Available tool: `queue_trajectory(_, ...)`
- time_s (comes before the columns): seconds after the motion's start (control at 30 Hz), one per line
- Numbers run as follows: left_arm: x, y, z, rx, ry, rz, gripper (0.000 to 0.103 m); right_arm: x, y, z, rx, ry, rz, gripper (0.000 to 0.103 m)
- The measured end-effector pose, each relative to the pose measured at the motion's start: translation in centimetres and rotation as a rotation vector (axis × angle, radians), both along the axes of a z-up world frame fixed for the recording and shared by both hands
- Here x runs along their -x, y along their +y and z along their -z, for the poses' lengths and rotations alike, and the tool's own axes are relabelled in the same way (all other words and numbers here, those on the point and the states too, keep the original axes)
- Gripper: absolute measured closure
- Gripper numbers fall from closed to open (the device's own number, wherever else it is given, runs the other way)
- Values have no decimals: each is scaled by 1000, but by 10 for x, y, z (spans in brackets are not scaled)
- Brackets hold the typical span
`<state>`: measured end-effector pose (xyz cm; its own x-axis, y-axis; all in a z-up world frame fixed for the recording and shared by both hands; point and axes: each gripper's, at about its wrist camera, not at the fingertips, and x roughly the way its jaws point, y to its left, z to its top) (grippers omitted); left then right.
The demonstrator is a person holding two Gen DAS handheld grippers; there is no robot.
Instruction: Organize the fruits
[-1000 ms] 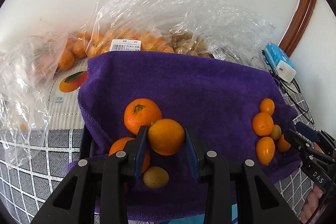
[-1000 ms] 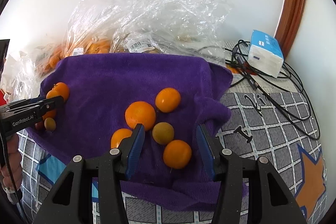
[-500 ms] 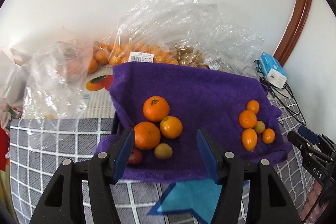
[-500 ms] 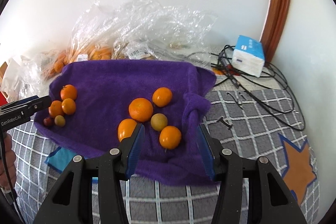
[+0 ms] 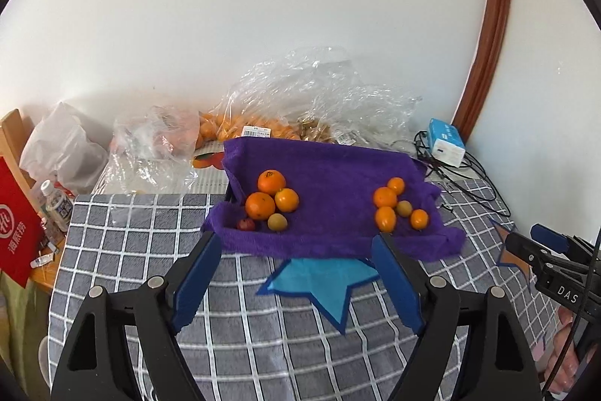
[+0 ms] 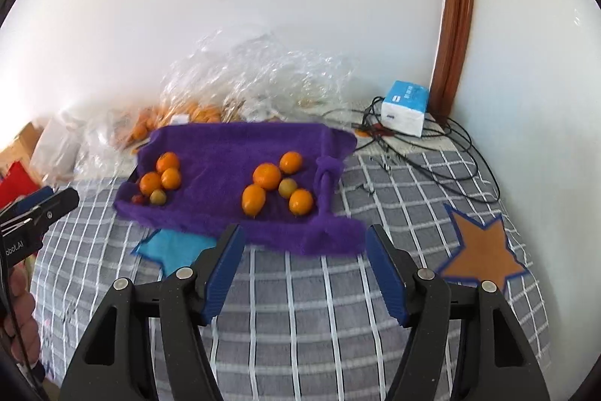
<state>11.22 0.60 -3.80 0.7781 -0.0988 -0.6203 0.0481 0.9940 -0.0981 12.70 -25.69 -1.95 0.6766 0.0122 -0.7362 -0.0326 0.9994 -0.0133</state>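
- Now the left gripper (image 5: 296,264) points down at a slant over the grey checked cloth (image 5: 150,239), short of the purple towel (image 5: 330,171); its blue pads (image 5: 195,279) stand wide apart with nothing between them, the jaws having just been opening.
- Likewise the right gripper (image 6: 305,264) tilts downward toward the towel's near edge, jaws parted and empty, and they too have just been opening.
- From the right wrist view, the left gripper's black tip shows at the left edge, with the person's hand (image 6: 20,310) below it.
- On the towel the fruit lies in two groups, well apart: a left cluster (image 5: 271,203) of three oranges, a greenish fruit and a small red one, touching each other, and a right cluster (image 5: 398,207) of four small oranges around a greenish fruit.
- Behind the towel, clear plastic bags (image 5: 319,93) hold more oranges against the wall.
- A blue-and-white box (image 5: 447,141) with black cables sits to the right, near the wooden frame.
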Motion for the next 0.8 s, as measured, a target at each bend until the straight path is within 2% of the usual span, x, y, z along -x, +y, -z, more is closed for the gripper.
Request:
queue_trajectory(0.1,22,2,-5,14,-16,-28,15,21,0,-6,20,-14,13,36)
queue_trajectory(0.17,36,2,-8,31,-9,-31,13,36,0,-9,25,-30,22,27)
queue_trajectory(0.23,50,1,-11,14,-26,-37,8,49,-2,-14,13,-61,28,20)
queue_trajectory(0.33,69,1,-13,1,-39,-50,7,65,-1,-16,12,-81,15,8)
queue_trajectory(0.47,94,-1,-20,-9,-66,-53,2,82,1,-14,26,-71,2,1)
queue_trajectory(0.8,115,-3,-22,-30,-88,-63,1,107,3,-23,38,-113,-3,0)
